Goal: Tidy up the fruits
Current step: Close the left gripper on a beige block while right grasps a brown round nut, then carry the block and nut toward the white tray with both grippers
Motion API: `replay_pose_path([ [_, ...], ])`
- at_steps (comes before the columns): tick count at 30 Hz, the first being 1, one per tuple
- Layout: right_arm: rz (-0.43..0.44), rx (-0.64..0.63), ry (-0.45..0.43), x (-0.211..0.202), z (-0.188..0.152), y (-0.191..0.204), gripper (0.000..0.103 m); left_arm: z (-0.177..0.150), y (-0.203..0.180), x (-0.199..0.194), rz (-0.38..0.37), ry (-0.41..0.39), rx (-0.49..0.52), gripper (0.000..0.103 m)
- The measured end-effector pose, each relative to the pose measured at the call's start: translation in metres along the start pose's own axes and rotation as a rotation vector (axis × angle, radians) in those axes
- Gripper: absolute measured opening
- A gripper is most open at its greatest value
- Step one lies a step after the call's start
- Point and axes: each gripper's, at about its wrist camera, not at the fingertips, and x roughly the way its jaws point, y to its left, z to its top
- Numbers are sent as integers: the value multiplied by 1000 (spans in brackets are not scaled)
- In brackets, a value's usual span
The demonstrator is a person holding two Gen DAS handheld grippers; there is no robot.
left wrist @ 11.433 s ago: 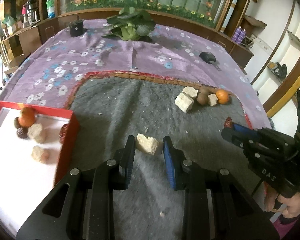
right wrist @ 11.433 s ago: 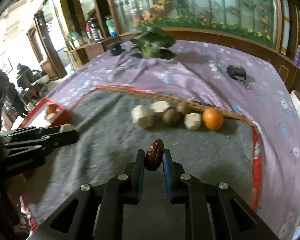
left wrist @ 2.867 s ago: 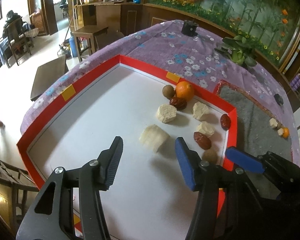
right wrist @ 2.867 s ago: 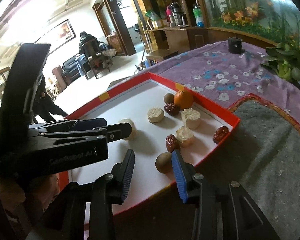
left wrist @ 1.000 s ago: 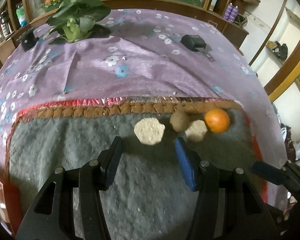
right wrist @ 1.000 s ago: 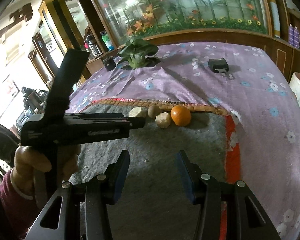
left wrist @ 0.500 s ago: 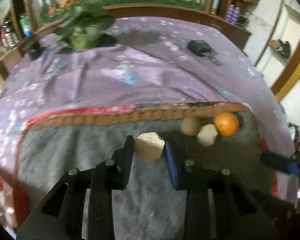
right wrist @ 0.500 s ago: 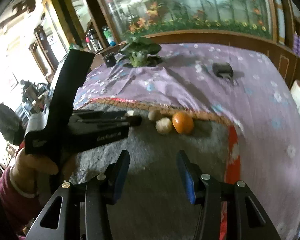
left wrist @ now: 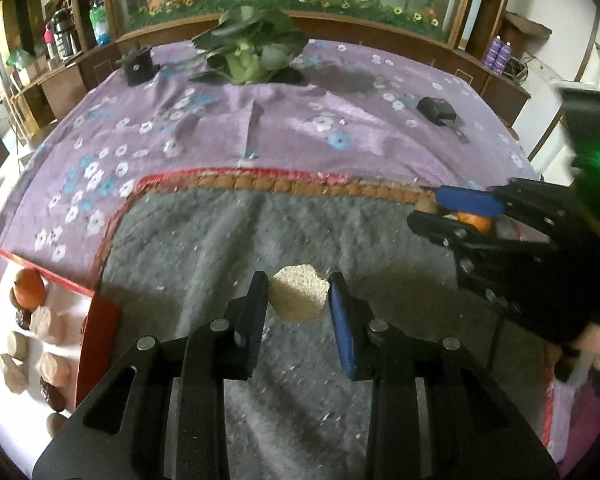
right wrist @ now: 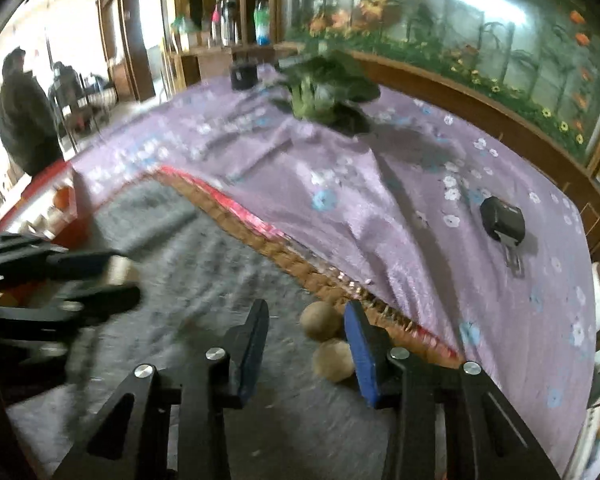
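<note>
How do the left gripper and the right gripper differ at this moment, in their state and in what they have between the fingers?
The left gripper is shut on the pale chunk; the right gripper is open and holds nothing. The left one hangs over bare grey mat; the right one is near two brown fruits. Both have black bodies.

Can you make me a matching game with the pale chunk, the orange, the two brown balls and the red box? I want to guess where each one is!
Things:
1. pale chunk
2. orange
3. two brown balls
4. red box

Places:
A. between the open fingers of the right gripper
B. far left, with fruit inside
C. held in the left gripper
D. partly hidden behind the right gripper's fingers

Pairs: 1-C, 2-D, 3-A, 4-B
</note>
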Motion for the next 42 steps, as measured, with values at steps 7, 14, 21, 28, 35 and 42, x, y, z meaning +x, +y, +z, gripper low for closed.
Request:
replay_pose_path([
  [7,-16,0,-1,-1,-4,-1,22,-5,10,-5,-23,15,-33,30],
  [14,48,61,-98,-43,-23,30,22,-17,21,-31,-11,-23,-59,30],
  [21,114,106,-167,-71,-41,81,22,-37,41,-61,0,-52,-80,30],
  [28,189,109,-185,-83,-45,122,22,-60,74,-96,-4,-84,-122,30],
  [35,234,66,-190,-83,-39,160,22,-80,120,-125,60,-117,-185,30],
  [42,282,-11,-183,-78,-22,201,21,-100,174,-140,134,-125,-282,30],
])
